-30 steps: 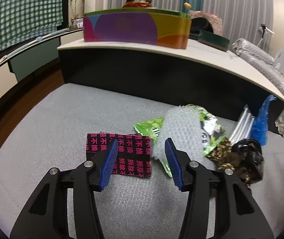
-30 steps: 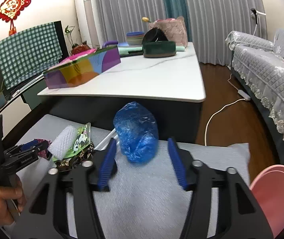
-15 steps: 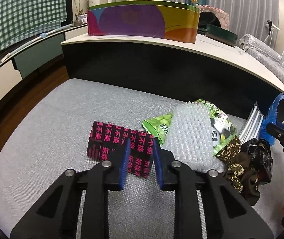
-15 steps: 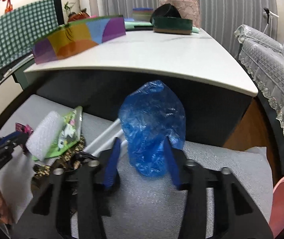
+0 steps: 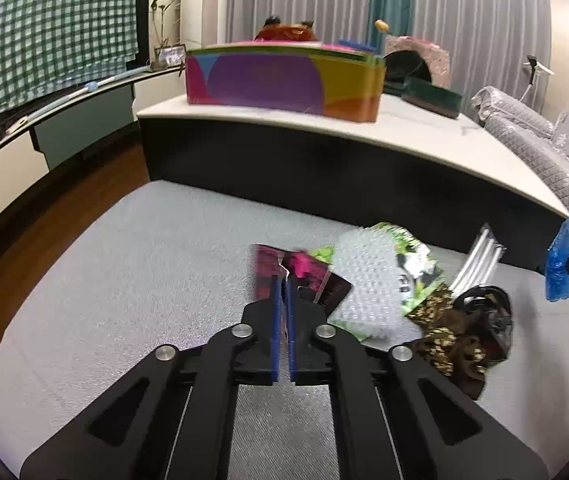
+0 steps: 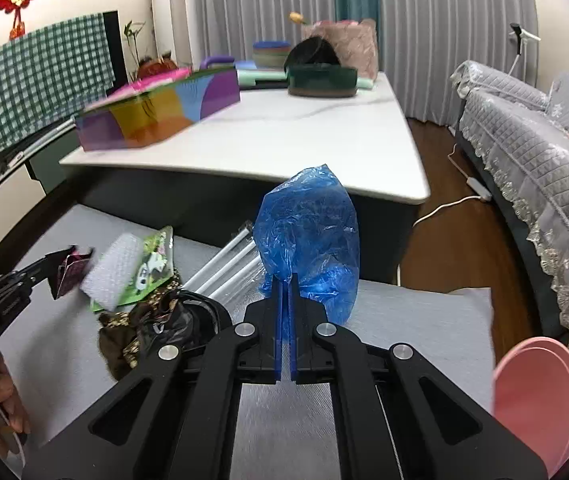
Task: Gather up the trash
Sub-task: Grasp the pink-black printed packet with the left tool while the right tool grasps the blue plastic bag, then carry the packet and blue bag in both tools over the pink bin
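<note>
My left gripper [image 5: 283, 280] is shut on a black wrapper with pink characters [image 5: 304, 276], crumpled and lifted off the grey cushion [image 5: 124, 280]. My right gripper [image 6: 286, 280] is shut on a crumpled blue plastic bag [image 6: 308, 236], held up above the cushion [image 6: 404, 320]. The bag also shows in the left wrist view [image 5: 564, 256], and the wrapper in the right wrist view [image 6: 69, 268]. A bubble wrap piece [image 5: 364, 276], a green snack packet [image 5: 416, 264] and a dark patterned rag with black plastic [image 5: 464, 336] lie on the cushion.
White rods [image 6: 224, 264] lie by the pile. A low white-topped table [image 6: 284, 148] stands behind, carrying a colourful box [image 6: 156, 112]. A pink bin rim [image 6: 536, 392] is at lower right. A grey sofa [image 6: 524, 160] is on the right.
Both grippers went from open to shut. The left closed on the black and pink wrapper and lifted it; the right closed on the blue bag and raised it.
</note>
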A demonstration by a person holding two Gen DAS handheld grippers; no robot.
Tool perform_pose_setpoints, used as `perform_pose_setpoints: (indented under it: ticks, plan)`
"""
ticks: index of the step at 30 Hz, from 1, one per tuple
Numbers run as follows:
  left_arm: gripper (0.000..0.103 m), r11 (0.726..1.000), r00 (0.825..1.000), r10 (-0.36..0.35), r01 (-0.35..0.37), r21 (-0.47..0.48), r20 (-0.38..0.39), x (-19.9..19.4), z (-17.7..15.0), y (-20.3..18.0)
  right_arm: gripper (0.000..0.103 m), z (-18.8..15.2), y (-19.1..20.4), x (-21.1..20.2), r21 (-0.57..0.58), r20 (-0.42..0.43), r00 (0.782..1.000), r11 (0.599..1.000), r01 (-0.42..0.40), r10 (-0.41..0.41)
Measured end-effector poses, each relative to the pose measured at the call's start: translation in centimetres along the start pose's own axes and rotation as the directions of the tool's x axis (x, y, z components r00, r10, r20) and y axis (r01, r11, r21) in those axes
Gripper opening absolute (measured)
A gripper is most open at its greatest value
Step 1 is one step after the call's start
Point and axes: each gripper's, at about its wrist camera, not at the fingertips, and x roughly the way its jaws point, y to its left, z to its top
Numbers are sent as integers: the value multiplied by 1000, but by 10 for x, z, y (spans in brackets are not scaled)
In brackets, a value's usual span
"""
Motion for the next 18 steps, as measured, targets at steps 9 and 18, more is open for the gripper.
perform_pose_setpoints:
  ticks: [9, 18]
  plan:
    - [0, 997, 995, -77, 76, 10, 56, -35, 1, -6, 3, -8, -14, -65, 11, 55, 998, 1000, 21, -22]
    - [0, 990, 986, -138, 134, 53, 96, -65, -2, -19, 3, -23, -31, -122, 15, 94, 994, 998, 53, -54]
